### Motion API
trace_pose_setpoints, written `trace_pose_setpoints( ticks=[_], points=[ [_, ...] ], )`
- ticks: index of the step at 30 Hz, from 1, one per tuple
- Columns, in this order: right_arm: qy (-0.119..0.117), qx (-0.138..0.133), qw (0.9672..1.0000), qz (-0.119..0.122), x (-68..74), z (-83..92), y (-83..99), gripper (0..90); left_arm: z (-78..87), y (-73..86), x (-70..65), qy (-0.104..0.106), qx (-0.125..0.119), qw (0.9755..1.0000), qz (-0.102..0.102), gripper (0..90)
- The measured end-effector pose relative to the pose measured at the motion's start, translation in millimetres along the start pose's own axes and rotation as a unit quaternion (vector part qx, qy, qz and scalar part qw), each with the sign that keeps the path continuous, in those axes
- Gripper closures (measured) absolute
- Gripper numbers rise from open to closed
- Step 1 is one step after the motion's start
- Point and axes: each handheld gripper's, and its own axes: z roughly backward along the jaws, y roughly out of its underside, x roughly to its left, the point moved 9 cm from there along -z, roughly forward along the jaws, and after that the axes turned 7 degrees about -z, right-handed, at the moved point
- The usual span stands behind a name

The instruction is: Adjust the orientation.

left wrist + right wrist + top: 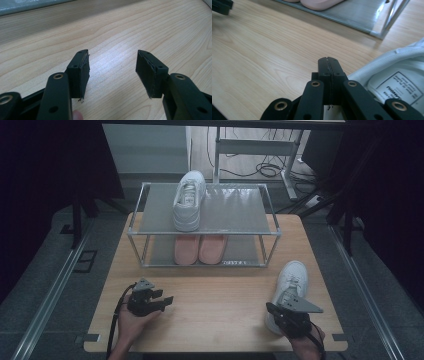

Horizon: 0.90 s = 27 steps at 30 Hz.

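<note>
Pale wood is your table (215, 305), with the two-tier metal rack (202, 222) at its far side: one white sneaker (189, 200) on the top shelf, a pink pair (200, 249) below. The other white sneaker (289, 287) lies on the wood at your right, just beside your right gripper (329, 65), whose jaws are pressed together on nothing. Your left gripper (112, 71) rests over bare wood, jaws spread wide and empty.

My left gripper (112, 72) hovers low over the bare wooden table (120, 32), jaws spread wide, nothing between them.
</note>
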Motion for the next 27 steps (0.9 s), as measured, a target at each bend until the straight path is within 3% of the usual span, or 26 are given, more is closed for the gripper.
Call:
trace_pose_setpoints(
  ticks=[15,27],
  points=[
    [0.001,-0.003,1.0000,-0.007,-5.8,11.7,8.1,90.0,-2.5,1.1,-1.0,0.003,0.004,1.0000,-0.002,45.3],
    [0.012,0.008,0.9998,-0.016,-24.4,36.1,26.6,90.0,-3.3,1.1,-2.7,0.003,0.005,1.0000,-0.001,45.4]
  ],
)
